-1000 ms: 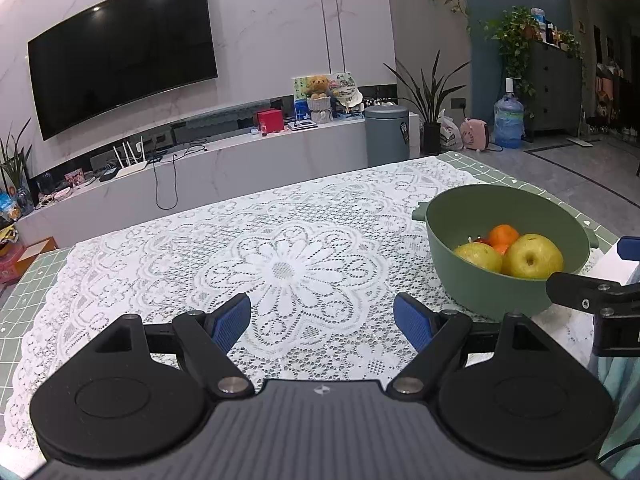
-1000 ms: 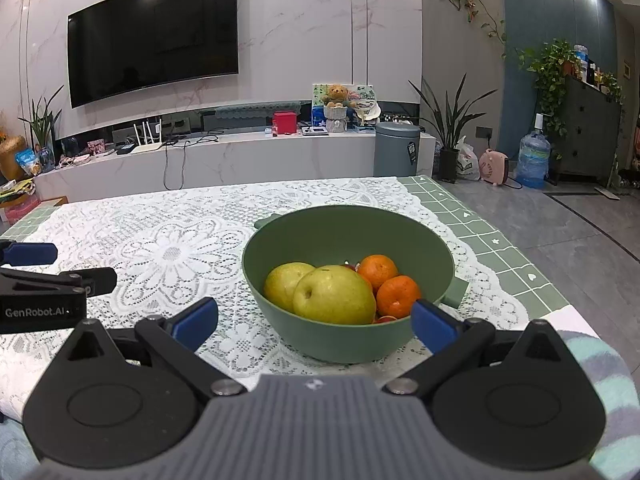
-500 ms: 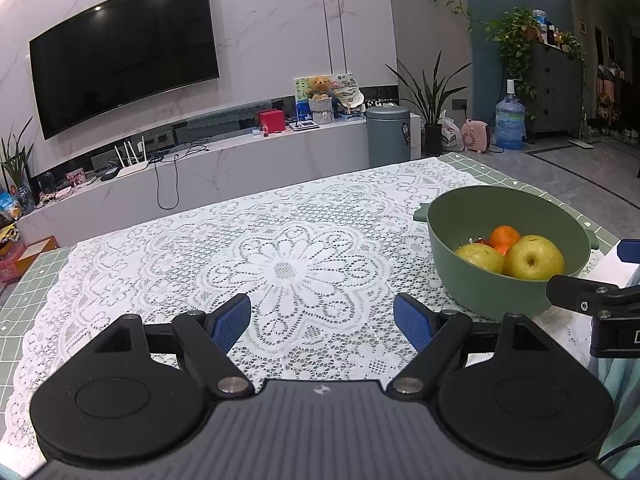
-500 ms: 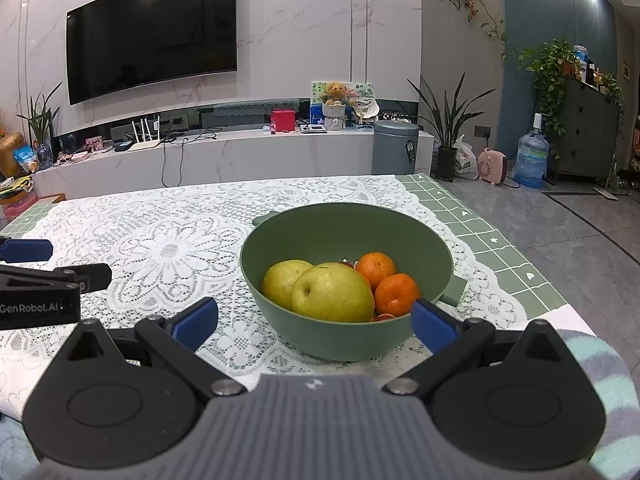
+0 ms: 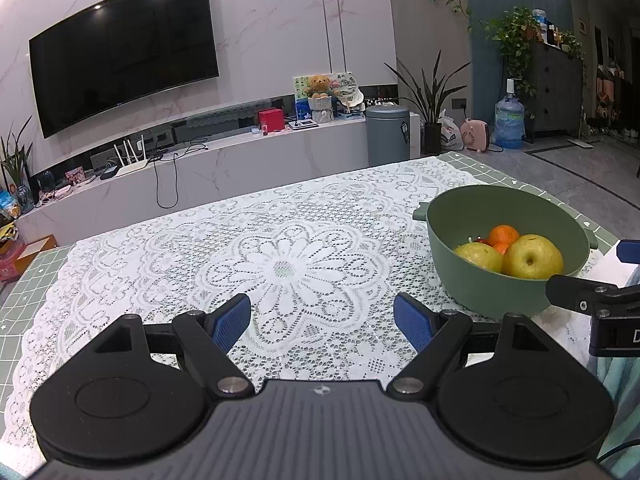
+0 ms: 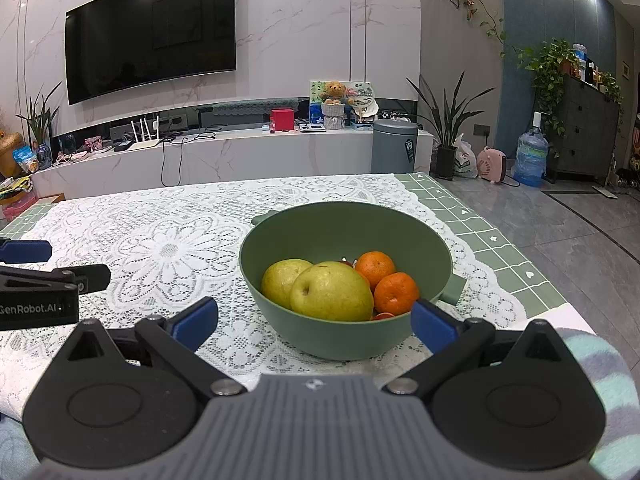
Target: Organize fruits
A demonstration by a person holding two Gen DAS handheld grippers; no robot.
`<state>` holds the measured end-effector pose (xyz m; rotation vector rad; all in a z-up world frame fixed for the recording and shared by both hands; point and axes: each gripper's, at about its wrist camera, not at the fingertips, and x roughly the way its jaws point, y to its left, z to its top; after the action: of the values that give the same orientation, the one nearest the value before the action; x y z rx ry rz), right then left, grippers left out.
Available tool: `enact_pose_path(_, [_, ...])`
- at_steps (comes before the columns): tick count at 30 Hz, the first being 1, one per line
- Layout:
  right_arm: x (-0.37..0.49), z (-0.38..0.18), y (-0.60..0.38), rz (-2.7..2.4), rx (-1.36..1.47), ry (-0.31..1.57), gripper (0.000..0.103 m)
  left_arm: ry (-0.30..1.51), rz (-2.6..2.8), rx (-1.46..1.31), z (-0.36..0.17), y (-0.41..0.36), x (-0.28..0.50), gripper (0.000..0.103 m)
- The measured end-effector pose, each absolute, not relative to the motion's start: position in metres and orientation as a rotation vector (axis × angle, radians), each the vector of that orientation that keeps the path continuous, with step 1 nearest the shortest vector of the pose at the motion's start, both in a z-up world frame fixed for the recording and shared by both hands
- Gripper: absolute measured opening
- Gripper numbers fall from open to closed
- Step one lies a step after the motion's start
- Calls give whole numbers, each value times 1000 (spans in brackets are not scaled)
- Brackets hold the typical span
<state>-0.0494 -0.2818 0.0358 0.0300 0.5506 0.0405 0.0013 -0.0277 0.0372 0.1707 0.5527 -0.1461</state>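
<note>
Right wrist | bowl (image 6: 420, 236) slightly nearer | both tools spread, empty, unchanged

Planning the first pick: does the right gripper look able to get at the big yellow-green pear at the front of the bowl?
Probably yes. The right gripper is open and faces the green bowl, with the pear nearest it. Only the near rim lies between them, so it would likely come in from above.

Black claw (image 6: 314, 322), blue pads (image 6: 196, 320), grey ribbed housing (image 6: 316, 428)
</note>
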Motion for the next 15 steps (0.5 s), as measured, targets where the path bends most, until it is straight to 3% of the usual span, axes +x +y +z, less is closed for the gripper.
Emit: enact_pose_path(15, [-49,34,-282,39,32,554,99,560,-139,160,39,-27,0,95])
